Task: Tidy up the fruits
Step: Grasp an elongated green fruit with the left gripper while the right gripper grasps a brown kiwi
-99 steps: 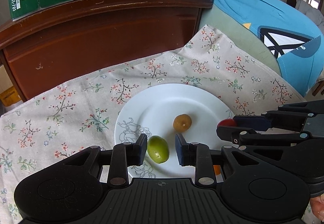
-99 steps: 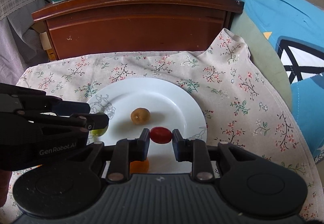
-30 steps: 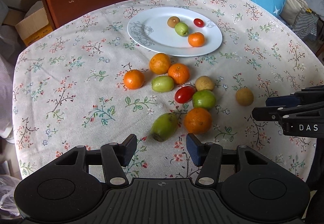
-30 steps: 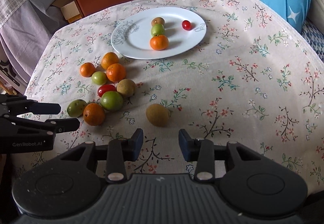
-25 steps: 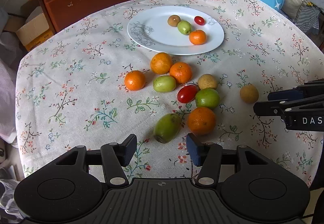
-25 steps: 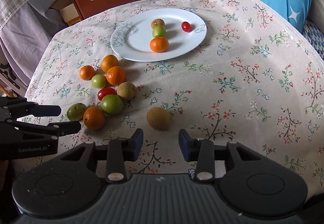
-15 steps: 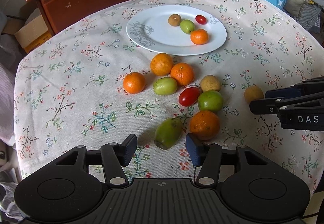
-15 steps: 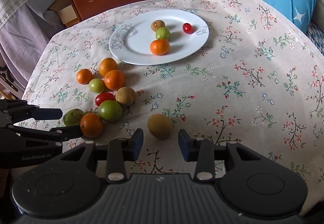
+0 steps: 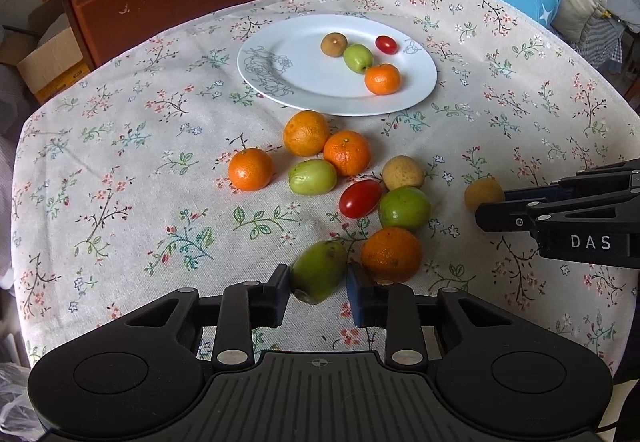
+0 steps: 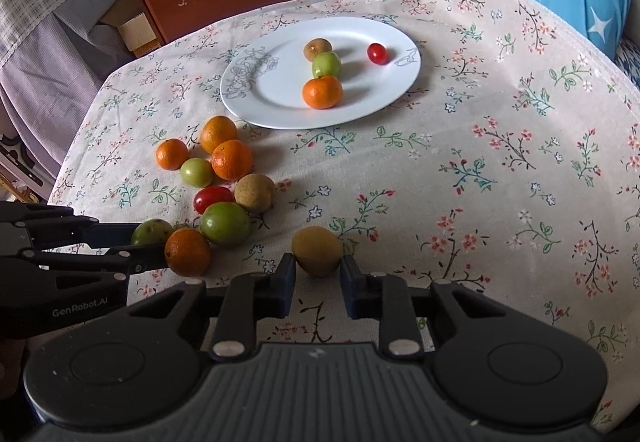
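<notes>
Two grippers work over a round surface (image 9: pixel 120 146) draped in a beige cloth printed with small flowers. The left gripper (image 9: pixel 316 284) has just been closing, and its fingers now press on an oblong green fruit (image 9: pixel 319 275) with a blotchy, dull skin, lying near the front edge of the surface, touching a pebbly-skinned orange (image 9: pixel 392 253). The right gripper (image 10: pixel 317 269) has also just been closing; its fingers clamp a matte, egg-shaped brown fruit (image 10: pixel 317 250) that sits apart from the rest, also near the front edge.

Only the left view shows the right gripper from the side, its fingers level and reaching in from the right edge, with the brown fruit peeking out at their tips. Only the right view shows the left gripper from the side, coming in from the left edge beside the green fruit and the orange. Both grippers tilt steeply down toward the cloth.

Between them and the plate lies a loose cluster of oranges, smooth green fruits, a glossy red tomato (image 9: pixel 360 198) and a tan fruit. The white oval plate (image 10: pixel 272 98), glazed with a grey floral sketch, sits toward the far edge and carries a brown fruit, a green fruit, a small orange and a cherry tomato.
</notes>
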`<action>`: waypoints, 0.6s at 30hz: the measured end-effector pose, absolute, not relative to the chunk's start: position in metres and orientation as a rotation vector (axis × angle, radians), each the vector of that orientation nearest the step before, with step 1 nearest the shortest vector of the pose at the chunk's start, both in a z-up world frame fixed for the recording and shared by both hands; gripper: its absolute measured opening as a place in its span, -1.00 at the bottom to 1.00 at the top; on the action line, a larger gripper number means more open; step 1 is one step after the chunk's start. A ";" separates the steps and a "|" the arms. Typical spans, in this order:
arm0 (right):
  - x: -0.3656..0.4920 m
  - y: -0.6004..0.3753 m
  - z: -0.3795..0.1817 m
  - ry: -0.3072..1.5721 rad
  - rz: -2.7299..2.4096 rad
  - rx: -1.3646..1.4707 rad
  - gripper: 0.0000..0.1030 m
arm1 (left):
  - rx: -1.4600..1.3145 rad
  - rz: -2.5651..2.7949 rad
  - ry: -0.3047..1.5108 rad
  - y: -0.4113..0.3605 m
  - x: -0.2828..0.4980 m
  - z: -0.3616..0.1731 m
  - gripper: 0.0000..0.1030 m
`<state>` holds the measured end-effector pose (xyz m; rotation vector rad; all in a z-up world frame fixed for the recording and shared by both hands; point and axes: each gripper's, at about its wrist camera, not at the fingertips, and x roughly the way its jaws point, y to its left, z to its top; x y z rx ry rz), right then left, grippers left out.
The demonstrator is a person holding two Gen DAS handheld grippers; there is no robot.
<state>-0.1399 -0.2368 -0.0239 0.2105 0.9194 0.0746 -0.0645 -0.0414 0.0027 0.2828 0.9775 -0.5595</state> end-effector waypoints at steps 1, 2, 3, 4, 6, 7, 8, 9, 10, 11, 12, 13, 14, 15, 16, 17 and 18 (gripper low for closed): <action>-0.140 -0.237 -0.023 0.915 0.078 0.213 -0.53 | 0.280 -0.556 0.975 -0.041 -0.064 0.003 -0.47; -0.140 -0.237 -0.023 0.913 0.082 0.213 -0.53 | 0.275 -0.550 0.970 -0.040 -0.065 0.005 -0.47; -0.140 -0.236 -0.023 0.911 0.083 0.209 -0.53 | 0.269 -0.546 0.966 -0.039 -0.064 0.006 -0.47; -0.140 -0.235 -0.023 0.911 0.083 0.206 -0.53 | 0.261 -0.542 0.962 -0.038 -0.064 0.007 -0.47; -0.140 -0.235 -0.023 0.911 0.083 0.201 -0.53 | 0.250 -0.536 0.955 -0.036 -0.064 0.009 -0.47; -0.140 -0.234 -0.023 0.910 0.083 0.201 -0.53 | 0.249 -0.533 0.951 -0.035 -0.064 0.011 -0.47; -0.140 -0.234 -0.022 0.910 0.086 0.201 -0.53 | 0.248 -0.530 0.948 -0.035 -0.064 0.011 -0.47; -0.140 -0.234 -0.022 0.909 0.089 0.200 -0.53 | 0.247 -0.526 0.942 -0.035 -0.064 0.013 -0.47; -0.140 -0.233 -0.022 0.905 0.093 0.199 -0.54 | 0.244 -0.524 0.937 -0.035 -0.065 0.014 -0.47; -0.141 -0.232 -0.021 0.899 0.097 0.196 -0.54 | 0.238 -0.524 0.931 -0.034 -0.064 0.015 -0.47; -0.141 -0.232 -0.019 0.892 0.103 0.193 -0.54 | 0.231 -0.524 0.925 -0.034 -0.064 0.017 -0.47; -0.142 -0.231 -0.019 0.885 0.107 0.189 -0.54 | 0.226 -0.524 0.918 -0.033 -0.064 0.018 -0.47; -0.142 -0.230 -0.018 0.878 0.114 0.185 -0.55 | 0.221 -0.523 0.910 -0.033 -0.064 0.020 -0.47; -0.142 -0.229 -0.017 0.876 0.118 0.182 -0.55 | 0.219 -0.520 0.904 -0.033 -0.064 0.021 -0.47; -0.142 -0.229 -0.017 0.875 0.120 0.178 -0.55 | 0.218 -0.516 0.900 -0.033 -0.064 0.021 -0.47; -0.142 -0.228 -0.017 0.875 0.120 0.175 -0.55 | 0.214 -0.512 0.897 -0.032 -0.064 0.022 -0.47; -0.142 -0.228 -0.017 0.874 0.119 0.173 -0.55 | 0.206 -0.509 0.894 -0.031 -0.064 0.023 -0.47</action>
